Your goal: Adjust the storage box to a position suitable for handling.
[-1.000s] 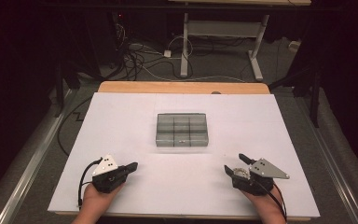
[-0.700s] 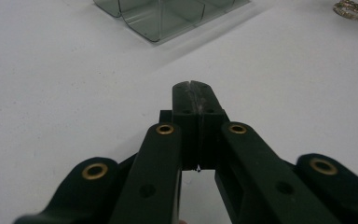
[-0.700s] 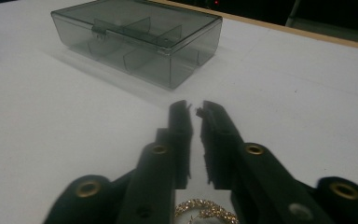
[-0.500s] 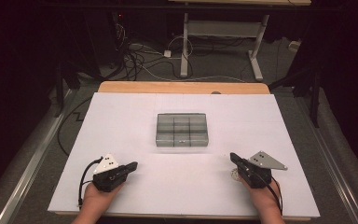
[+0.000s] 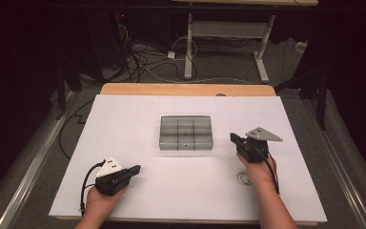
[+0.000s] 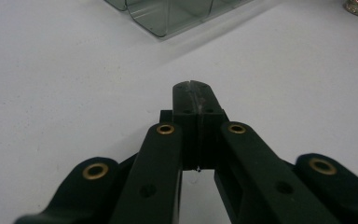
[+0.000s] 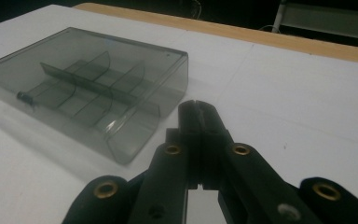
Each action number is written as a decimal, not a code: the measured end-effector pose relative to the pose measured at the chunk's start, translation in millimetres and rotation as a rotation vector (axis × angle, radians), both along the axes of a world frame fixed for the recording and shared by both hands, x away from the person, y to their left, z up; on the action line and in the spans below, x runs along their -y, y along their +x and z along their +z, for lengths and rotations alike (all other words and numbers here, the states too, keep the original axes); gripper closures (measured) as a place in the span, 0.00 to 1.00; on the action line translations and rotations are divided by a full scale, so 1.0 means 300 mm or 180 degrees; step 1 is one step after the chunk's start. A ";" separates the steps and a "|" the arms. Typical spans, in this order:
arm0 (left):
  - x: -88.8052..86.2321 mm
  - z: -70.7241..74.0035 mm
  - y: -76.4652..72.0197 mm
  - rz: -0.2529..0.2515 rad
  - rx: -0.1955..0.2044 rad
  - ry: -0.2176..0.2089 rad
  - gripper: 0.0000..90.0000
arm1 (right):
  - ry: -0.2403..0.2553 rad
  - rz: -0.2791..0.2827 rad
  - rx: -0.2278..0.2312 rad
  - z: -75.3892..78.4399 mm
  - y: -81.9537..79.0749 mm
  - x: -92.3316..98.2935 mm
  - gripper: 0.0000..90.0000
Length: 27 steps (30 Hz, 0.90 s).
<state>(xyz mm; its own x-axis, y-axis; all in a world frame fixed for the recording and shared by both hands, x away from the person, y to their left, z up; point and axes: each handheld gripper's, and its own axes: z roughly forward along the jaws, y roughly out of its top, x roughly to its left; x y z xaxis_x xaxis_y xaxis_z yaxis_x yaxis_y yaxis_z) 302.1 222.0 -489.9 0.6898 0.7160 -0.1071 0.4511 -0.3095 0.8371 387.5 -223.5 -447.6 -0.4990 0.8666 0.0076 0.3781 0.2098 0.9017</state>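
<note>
Right gripper (image 5: 235, 139): jaws together, empty; since a second ago shifted up-table, now at 3 o'clock beside clear compartment box (image 5: 186, 133). Approach judged underway. Left gripper (image 5: 132, 170): jaws together, unmoved.

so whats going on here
A person holds a tool in each hand over a white table. Both are shut and hold nothing. The right tool sits beside a clear grey compartment box, pointing at it. The left tool rests near the table's front edge. A small ring-like thing lies by the right wrist.
</note>
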 end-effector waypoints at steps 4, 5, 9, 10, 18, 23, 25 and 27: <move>-0.006 0.000 -0.002 0.0035 0.0028 -0.0036 0.98 | 0.0016 -0.0021 -0.0022 0.016 0.070 -0.040 1.00; -0.006 0.000 -0.001 0.0045 0.0013 -0.0050 0.98 | 0.0007 -0.0026 -0.0038 0.018 0.088 -0.053 1.00; -0.004 -0.001 0.003 0.0014 -0.0030 -0.0031 0.98 | -0.0022 -0.0060 -0.0103 0.020 0.167 -0.096 1.00; -0.002 -0.002 0.008 0.0004 -0.0060 -0.0013 0.98 | 0.0002 -0.0088 -0.0130 0.020 0.186 -0.106 1.00; -0.007 -0.001 0.003 0.0006 -0.0019 -0.0052 0.98 | -0.0004 -0.0173 -0.0265 0.000 0.342 -0.171 1.00; -0.008 -0.001 0.000 0.0001 -0.0001 -0.0059 0.98 | -0.0030 -0.0174 -0.0336 -0.022 0.400 -0.187 1.00; -0.010 0.000 -0.001 0.0004 0.0003 -0.0072 0.98 | -0.0040 -0.0171 -0.0389 -0.031 0.418 -0.194 1.00; -0.010 0.000 -0.001 0.0006 0.0010 -0.0070 0.98 | -0.0009 -0.0147 -0.0399 -0.043 0.434 -0.196 1.00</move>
